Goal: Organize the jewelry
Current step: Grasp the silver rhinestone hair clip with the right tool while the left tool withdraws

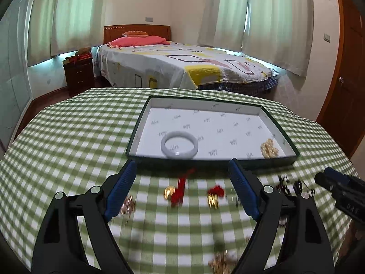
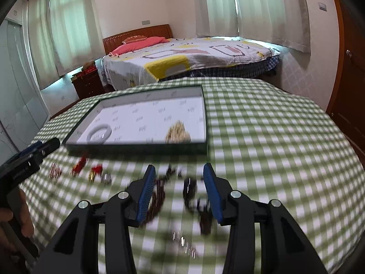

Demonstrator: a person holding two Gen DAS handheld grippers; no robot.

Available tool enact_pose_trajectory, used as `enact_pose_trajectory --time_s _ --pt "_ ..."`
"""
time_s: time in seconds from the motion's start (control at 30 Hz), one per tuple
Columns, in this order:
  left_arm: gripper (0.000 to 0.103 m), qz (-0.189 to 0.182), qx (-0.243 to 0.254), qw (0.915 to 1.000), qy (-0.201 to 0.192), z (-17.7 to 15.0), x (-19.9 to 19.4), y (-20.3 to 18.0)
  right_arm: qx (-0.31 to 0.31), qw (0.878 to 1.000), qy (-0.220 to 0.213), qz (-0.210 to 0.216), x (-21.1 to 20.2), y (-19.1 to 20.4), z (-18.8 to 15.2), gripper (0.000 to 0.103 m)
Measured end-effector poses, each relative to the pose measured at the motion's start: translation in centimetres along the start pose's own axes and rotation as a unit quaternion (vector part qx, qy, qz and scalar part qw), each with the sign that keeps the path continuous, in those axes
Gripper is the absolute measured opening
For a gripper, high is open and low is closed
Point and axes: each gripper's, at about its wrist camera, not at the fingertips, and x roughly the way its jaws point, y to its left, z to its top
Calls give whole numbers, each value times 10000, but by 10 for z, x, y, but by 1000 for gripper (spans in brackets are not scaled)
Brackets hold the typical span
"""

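Two hand-held grippers hover above a table covered in a green-and-white checked cloth (image 1: 68, 137), both angled downward toward it. The left gripper (image 1: 182, 169) has its blue-padded jaws spread wide with nothing between them. The right gripper (image 2: 179, 171) has its jaws partly apart, gripping nothing; dark beaded jewelry (image 2: 191, 189) lies blurred on the cloth below them. A hand (image 2: 13, 223) holds the left gripper's handle at the left edge of the right wrist view. Just beyond the grippers sits a shallow white-lined box (image 1: 141, 123) holding a pale bangle (image 1: 179, 145) and a gold chain cluster (image 1: 269, 148). Red-and-gold trinkets (image 1: 175, 191) lie loose on the cloth near the box.
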Motion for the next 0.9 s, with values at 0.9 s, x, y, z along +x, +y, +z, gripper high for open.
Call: enact_pose_trajectory --time_s 0.9 --pt "81 19 146 9993 346 -64 -28 -7 -365 9981 457 -168 -3 5 -67 12"
